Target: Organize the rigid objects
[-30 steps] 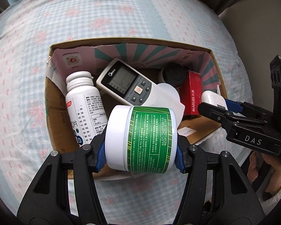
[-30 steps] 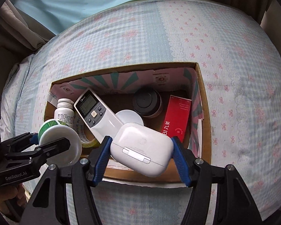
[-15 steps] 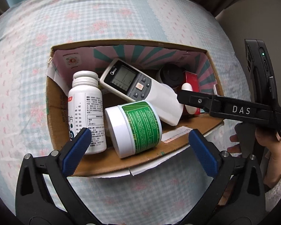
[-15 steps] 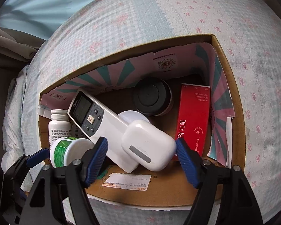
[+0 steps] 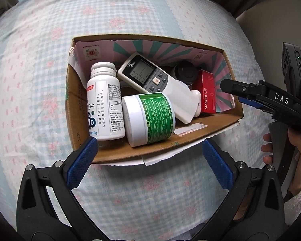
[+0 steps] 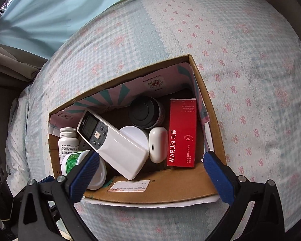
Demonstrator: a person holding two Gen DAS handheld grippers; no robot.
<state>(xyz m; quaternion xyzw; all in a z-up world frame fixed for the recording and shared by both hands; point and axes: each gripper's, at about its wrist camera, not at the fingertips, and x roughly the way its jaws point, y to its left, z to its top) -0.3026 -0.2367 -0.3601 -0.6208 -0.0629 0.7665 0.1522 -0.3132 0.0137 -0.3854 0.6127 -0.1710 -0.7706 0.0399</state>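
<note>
Since a second ago both loads have been let go into the cardboard box [image 5: 86, 118], which is set on a bed [image 5: 150, 16] covered in pale blue check with pink flowers. The green-labelled jar [image 5: 150, 118], earlier pinched in the left tongs [image 5: 148, 156], is now seen lying on its side at the near wall of the box, at about 12 o'clock from those tongs, which are spread wide with nothing between the blue pads. The white earbud case [image 6: 158, 144], earlier pinched in the right tongs [image 6: 148, 172], is now wedged upright between the red MARUBI carton [image 6: 182, 132] and the remote control [image 6: 112, 146]; the right tongs are likewise spread wide and empty above the near edge of the box. Inside the box, the white pill bottle [image 5: 104, 102] is laid at 9 o'clock, touching the jar; the remote is tilted across the middle, its lower end resting over a white round lid [image 6: 134, 136]; a dark-lidded jar [image 6: 146, 112] is set at 12 o'clock against the printed far wall. The earbud case is largely hidden behind the remote in the left wrist view. The right tongs are seen there at 3 o'clock, carried by a hand [image 5: 297, 148]. A shipping label [image 6: 128, 185] is stuck on the near inner flap.
</note>
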